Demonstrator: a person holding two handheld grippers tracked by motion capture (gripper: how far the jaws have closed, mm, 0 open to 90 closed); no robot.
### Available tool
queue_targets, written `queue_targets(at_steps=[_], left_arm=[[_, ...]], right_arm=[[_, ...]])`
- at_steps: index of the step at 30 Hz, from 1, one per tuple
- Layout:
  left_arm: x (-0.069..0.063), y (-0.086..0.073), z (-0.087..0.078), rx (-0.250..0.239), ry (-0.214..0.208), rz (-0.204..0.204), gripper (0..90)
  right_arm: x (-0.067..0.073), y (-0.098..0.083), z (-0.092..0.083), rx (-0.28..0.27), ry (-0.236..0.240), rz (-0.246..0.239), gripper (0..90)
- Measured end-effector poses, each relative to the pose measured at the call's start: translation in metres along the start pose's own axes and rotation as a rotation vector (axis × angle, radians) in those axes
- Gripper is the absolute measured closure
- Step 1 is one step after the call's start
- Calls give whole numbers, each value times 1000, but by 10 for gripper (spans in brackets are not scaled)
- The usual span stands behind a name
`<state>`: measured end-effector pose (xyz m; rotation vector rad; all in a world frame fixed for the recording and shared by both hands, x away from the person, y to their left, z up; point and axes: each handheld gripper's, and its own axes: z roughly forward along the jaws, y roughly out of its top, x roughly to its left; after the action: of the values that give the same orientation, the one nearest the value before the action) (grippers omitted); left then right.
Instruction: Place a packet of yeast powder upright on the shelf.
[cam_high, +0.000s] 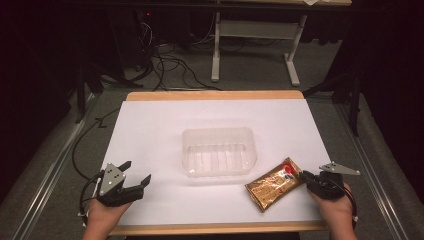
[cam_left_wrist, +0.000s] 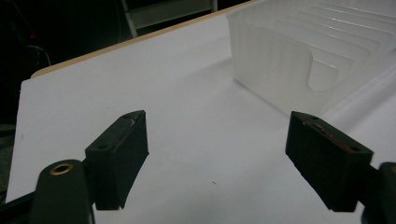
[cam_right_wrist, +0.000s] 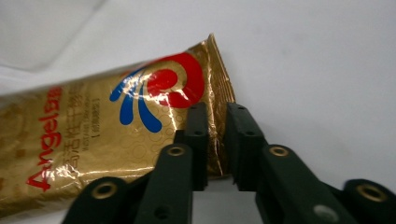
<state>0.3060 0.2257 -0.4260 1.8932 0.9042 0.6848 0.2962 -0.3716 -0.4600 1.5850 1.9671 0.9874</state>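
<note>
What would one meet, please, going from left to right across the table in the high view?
Left hand-held gripper → clear plastic tray → gold packet → right hand-held gripper, at the packet's right end.

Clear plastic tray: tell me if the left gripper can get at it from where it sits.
Probably yes. The left gripper stands open, and bare white table lies between it and the clear plastic tray. The gold packet lies on the tray's far side.
</note>
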Motion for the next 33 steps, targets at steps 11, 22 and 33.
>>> queue_targets(at_steps=[11, 22, 33], left_arm=[[-2, 7, 17, -3, -36, -36, 223], [-1, 14, 42, 22, 7, -127, 223], [3, 15, 35, -9, -21, -86, 225]], right_arm=[[17, -8, -21, -38, 21, -70, 805], [31, -23, -32, 3, 130, -141, 900], [74, -24, -8, 130, 249, -347, 900]])
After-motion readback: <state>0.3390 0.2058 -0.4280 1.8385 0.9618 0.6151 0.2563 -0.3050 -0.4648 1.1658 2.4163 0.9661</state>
